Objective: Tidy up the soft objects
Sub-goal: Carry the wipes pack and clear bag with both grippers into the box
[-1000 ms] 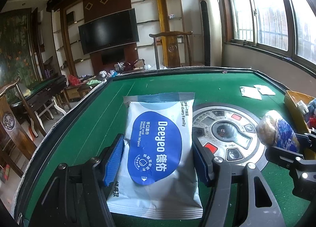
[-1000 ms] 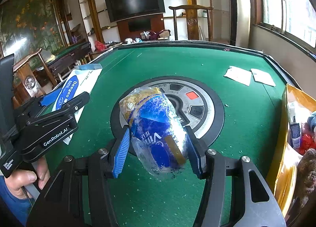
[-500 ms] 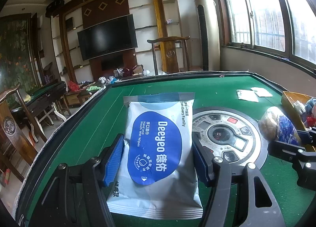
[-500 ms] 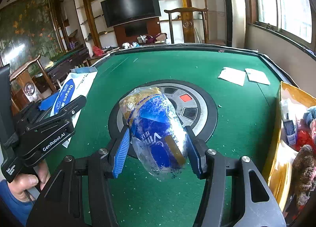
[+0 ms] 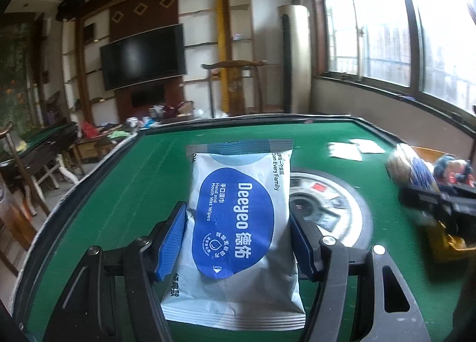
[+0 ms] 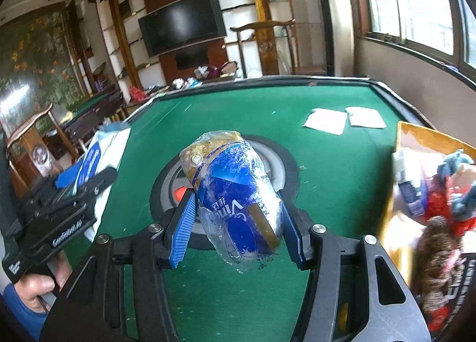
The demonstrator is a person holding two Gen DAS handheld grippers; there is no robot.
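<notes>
Yellow-walled box (image 6: 428,136) sits at the right edge of the green surface (image 6: 327,163), holding a jumble of soft things: a blue plush piece (image 6: 456,163), red fabric (image 6: 437,205), a brown furry toy (image 6: 437,255) and a small packet (image 6: 412,193). The right gripper (image 6: 238,223) pinches a tissue pack (image 6: 235,193) in crinkled clear wrap, held above the surface left of the box. The left gripper (image 5: 238,241) clamps a flat wipes pack (image 5: 238,211) by its sides, further left. Two white papers (image 6: 342,119) lie far right.
</notes>
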